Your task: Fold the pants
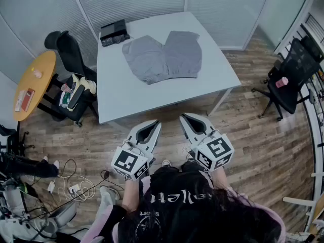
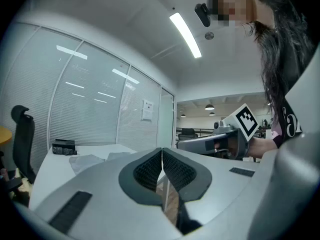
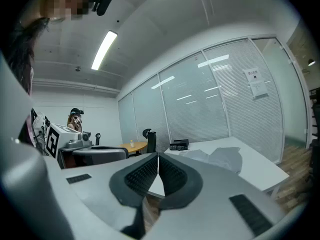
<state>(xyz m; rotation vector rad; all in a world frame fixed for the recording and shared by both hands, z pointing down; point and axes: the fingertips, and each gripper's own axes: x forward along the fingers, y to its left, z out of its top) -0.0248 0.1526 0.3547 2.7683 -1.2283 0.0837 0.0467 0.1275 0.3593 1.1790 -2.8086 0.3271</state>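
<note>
Far off to the left of the left tongs stands a round yellow wooden side table. Closer in, but also on that side, is a black high-backed office chair. The left tongs, grey with dark ribbed pads, are pressed fully together with nothing between them. They are held over the wooden plank floor, short of the white rectangular bench. Ahead of both tongs and well apart from them, the grey fabric pants lie flat on the bench's far half, with a black box at the far left corner beyond them. The right tongs, just beside the left pair, are likewise closed tight and empty. Well to their right stands a black swivel chair with a small pink cup on its seat.
</note>
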